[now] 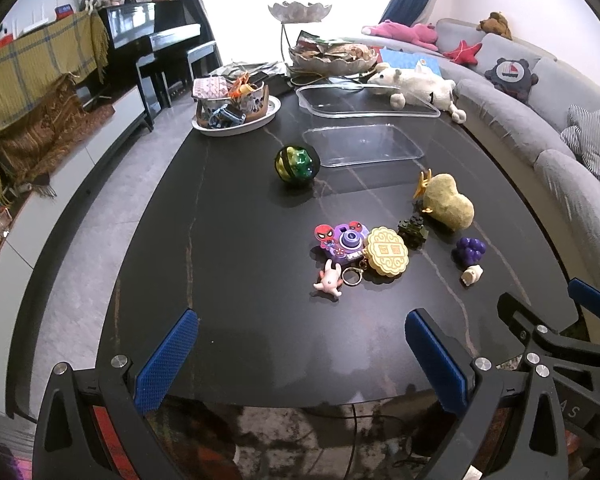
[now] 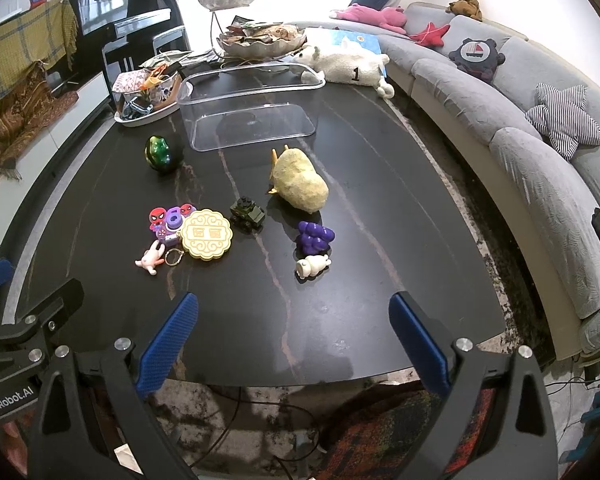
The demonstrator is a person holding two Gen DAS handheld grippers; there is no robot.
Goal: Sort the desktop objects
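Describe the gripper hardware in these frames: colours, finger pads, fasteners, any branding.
Both grippers match. The left gripper and right gripper have matte black, angular frames with triangular cut-outs, round silver screw heads at the joints, and flat blue finger pads with a fine dotted texture. White "GenRobot.AI" lettering marks the left gripper's body in the right wrist view. No sleeves or hands are visible.

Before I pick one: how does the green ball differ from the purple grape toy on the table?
The green ball is one glossy round shape with dark bands; the purple grape toy is a lumpy cluster of small matte bumps. The ball looks bigger than the grapes. The ball sits alone near the clear bin; the grapes lie at the near right, close to a small white figure. Both rest loose on the dark table, untouched by either tool.
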